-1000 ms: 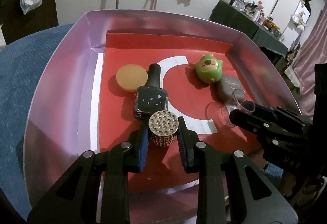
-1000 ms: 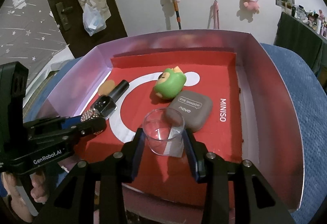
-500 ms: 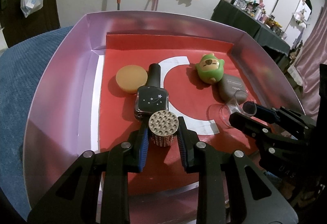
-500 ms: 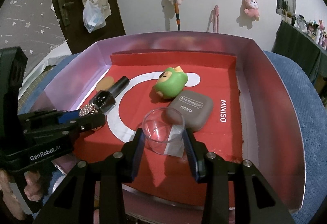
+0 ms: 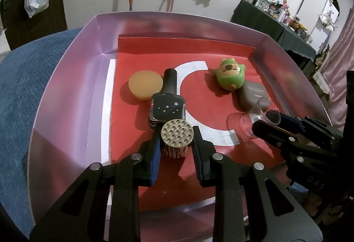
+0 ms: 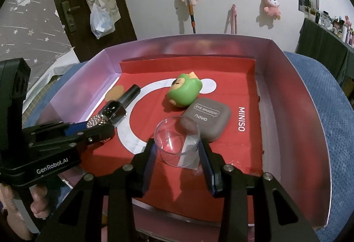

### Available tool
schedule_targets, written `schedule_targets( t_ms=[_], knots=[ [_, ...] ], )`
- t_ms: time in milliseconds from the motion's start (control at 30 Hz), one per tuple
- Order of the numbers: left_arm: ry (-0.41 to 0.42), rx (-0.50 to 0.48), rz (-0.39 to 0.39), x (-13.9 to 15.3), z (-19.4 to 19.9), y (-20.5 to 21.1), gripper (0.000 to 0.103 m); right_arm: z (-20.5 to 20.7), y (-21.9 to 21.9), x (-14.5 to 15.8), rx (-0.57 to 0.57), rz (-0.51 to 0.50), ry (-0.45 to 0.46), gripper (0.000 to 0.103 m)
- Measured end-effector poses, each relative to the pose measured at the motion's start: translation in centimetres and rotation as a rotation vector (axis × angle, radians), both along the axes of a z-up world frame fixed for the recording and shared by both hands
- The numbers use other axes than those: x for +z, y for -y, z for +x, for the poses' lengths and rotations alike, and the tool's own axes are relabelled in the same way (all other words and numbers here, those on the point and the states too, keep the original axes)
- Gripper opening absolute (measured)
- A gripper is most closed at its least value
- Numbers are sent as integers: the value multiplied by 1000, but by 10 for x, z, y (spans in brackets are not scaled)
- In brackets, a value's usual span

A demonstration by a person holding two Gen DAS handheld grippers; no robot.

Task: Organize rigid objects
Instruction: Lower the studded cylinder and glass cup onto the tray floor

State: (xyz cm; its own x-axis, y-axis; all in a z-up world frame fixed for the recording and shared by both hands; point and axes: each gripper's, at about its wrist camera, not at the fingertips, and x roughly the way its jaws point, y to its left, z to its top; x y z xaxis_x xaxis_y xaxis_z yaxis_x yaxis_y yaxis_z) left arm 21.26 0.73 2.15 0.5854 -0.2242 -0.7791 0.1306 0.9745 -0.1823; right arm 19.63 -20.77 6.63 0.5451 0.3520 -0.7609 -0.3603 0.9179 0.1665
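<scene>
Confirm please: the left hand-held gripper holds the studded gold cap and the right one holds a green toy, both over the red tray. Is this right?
Not quite. The right hand-held gripper holds the clear plastic cup, as the right wrist view shows; the green toy lies free on the tray. The left hand-held gripper does hold the studded gold cap.

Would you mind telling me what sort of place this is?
Probably a lived-in room at home: plush toys hang on the wall, a door stands at the left, and a cluttered side table holds bottles.
</scene>
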Motion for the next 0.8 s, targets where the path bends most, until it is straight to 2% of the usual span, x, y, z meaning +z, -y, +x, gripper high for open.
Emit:
schedule_targets(
  t_ms=[233,433,567,800],
  knots=[
    [-4,3,-1,-1,0,-3,25,0,1,1,-3,-1,2,42],
    [5,4,31,1,-5,0,25,-2,3,3,-5,3,6,43],
    [15,12,44,3,-9,1,25,-4,3,5,-4,8,18,51],
    [44,32,71,10,-19,1,25,-12,5,14,-2,17,38,55]
  ],
)
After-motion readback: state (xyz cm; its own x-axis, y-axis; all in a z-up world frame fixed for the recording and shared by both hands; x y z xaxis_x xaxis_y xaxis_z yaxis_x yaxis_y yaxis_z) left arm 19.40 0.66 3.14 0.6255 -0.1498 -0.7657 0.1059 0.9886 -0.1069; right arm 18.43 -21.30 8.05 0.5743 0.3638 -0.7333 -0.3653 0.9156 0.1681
